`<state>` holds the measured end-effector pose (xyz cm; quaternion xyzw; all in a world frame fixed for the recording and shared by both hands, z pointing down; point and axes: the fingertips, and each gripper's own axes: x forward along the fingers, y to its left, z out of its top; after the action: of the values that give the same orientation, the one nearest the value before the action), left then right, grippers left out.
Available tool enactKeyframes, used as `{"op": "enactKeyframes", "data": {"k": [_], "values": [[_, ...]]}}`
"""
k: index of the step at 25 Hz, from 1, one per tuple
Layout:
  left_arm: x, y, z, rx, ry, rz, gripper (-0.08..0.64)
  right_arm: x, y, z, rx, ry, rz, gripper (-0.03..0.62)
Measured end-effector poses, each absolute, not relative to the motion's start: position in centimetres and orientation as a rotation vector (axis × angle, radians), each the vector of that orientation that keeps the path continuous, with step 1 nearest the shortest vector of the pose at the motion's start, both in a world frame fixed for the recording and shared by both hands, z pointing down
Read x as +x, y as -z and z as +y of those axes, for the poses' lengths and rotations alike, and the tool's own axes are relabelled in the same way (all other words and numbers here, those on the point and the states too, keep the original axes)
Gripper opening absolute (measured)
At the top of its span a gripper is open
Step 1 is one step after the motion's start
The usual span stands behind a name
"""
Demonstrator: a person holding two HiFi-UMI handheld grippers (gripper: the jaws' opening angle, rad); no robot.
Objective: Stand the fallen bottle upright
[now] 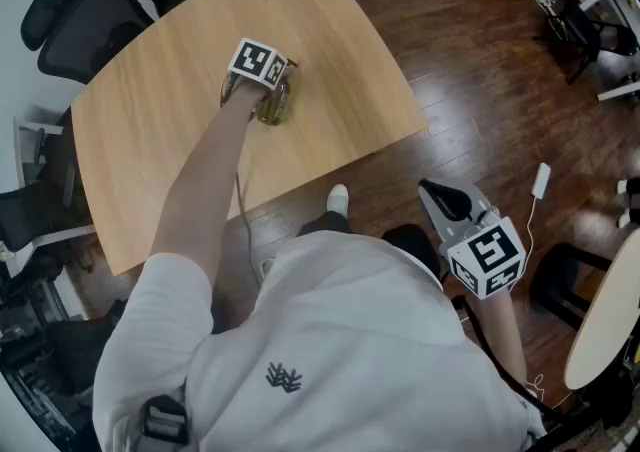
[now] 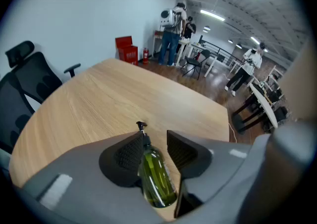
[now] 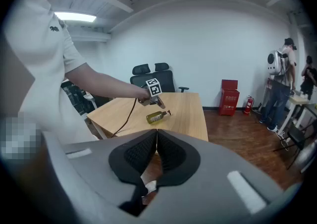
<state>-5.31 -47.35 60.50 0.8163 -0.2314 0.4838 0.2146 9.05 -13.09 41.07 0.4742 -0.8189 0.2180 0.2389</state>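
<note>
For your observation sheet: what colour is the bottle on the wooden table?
The bottle is olive green, with a black pump top; clearest in the left gripper view.

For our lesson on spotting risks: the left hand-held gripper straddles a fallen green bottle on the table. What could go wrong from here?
The round translucent green pump bottle lies between the left hand-held gripper's parted jaws; closing may roll it across the light wooden table. Gripped near its thin neck, it may swing or slip.
</note>
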Motion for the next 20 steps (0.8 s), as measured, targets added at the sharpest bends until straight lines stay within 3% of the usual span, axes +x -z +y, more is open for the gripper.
{"op": "enactKeyframes", "data": {"k": [5, 11, 20], "values": [[-5.9, -65.6, -49.0, 2.025, -1.501, -0.581, 0.187, 9.8, -41.2, -14.6, 1.307, -0.616, -2.229, 0.003], [-5.2, -68.4, -47.1, 1.9, -1.487, -0.487, 0.13, 12.1, -41.9, -14.8, 1.393, -0.69, -2.172, 0.003], [-2.3, -59.7, -47.7, 2.278, -1.121, -0.571, 0.126, 12.0, -42.2, -16.3, 1.331, -0.675, -2.198, 0.003]]}}
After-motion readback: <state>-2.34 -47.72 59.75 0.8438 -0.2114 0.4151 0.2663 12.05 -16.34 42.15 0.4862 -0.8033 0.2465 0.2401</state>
